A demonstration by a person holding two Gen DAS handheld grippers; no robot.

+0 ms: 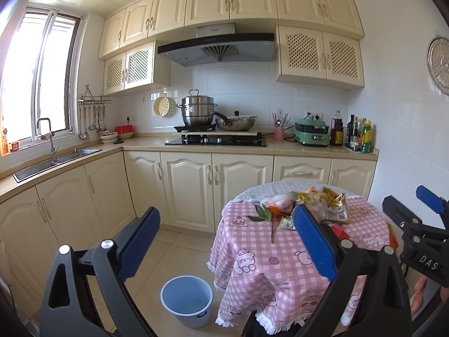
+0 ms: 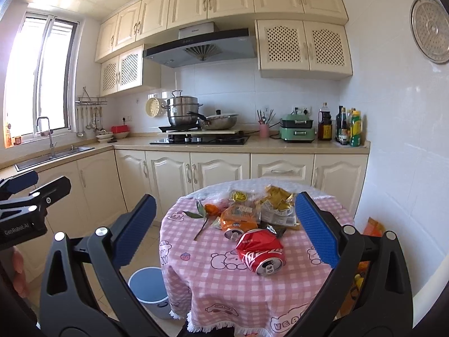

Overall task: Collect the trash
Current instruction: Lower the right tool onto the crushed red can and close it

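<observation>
Round table (image 2: 252,295) draped in pink gingham cloth with cartoon bears. On it: crushed red Coca-Cola can (image 2: 261,251), crinkled foil wrappers (image 2: 276,203), leafy twig (image 2: 200,219). Beside it, a blue-lined bin (image 1: 186,296). Left gripper (image 1: 227,243) and right gripper (image 2: 224,230), ribbed blue pads, both spread wide, empty.

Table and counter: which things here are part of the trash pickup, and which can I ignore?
For the job: red can, orange can, wrappers, leafy twig, peel, bucket.

Ignore: steamer pot, wok, green cooker, bottles, chopstick cup.
</observation>
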